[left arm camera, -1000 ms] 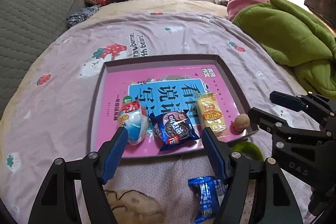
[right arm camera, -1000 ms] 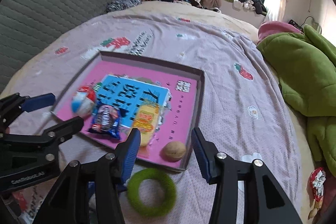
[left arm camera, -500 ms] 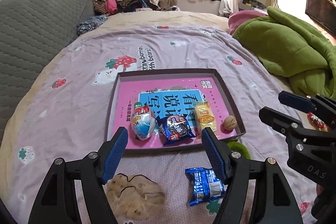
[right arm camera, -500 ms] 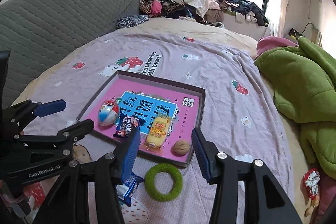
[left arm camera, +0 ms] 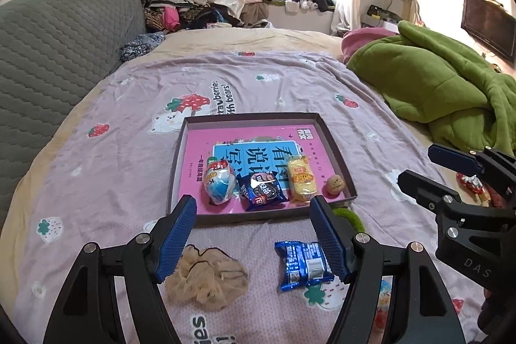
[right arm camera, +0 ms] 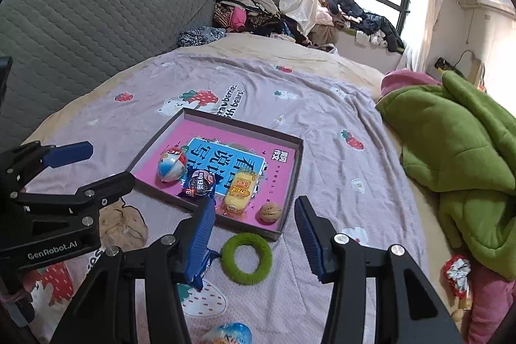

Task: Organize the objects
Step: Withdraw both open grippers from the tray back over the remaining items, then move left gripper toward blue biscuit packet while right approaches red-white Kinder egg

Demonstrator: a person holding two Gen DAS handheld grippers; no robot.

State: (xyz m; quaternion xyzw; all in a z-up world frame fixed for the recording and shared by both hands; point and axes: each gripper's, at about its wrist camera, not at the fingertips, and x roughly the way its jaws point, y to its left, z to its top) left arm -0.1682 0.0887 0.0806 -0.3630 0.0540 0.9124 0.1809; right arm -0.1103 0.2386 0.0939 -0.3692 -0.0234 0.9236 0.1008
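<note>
A shallow box with a pink printed bottom (left arm camera: 248, 117) (right arm camera: 298, 157) lies on the bed. Along its near side sit a blue-and-white egg-shaped pack (left arm camera: 219, 182) (right arm camera: 171, 165), a dark cookie pack (left arm camera: 262, 190) (right arm camera: 198, 184), a yellow cake pack (left arm camera: 300, 178) (right arm camera: 240, 192) and a walnut (left arm camera: 335, 184) (right arm camera: 270, 212). Outside the box lie a blue snack pack (left arm camera: 303, 260) (right arm camera: 201, 268), a beige scrunchie (left arm camera: 206, 276) (right arm camera: 124, 223) and a green ring (right arm camera: 246, 258) (left arm camera: 350, 216). My left gripper (left arm camera: 253, 232) and right gripper (right arm camera: 253, 229) are open and empty, held above these loose items.
A green blanket (left arm camera: 435, 86) (right arm camera: 458, 144) is heaped on the right. A grey quilted headboard (left arm camera: 54, 50) stands on the left. Clothes pile by the window. A red-and-silver wrapper (right arm camera: 456, 271) lies at the right; another egg-shaped pack (right arm camera: 227, 332) lies at the near edge.
Both grippers have pulled back and up from the box, so the blue snack pack, scrunchie and ring now show in full. Both stay open and empty.
</note>
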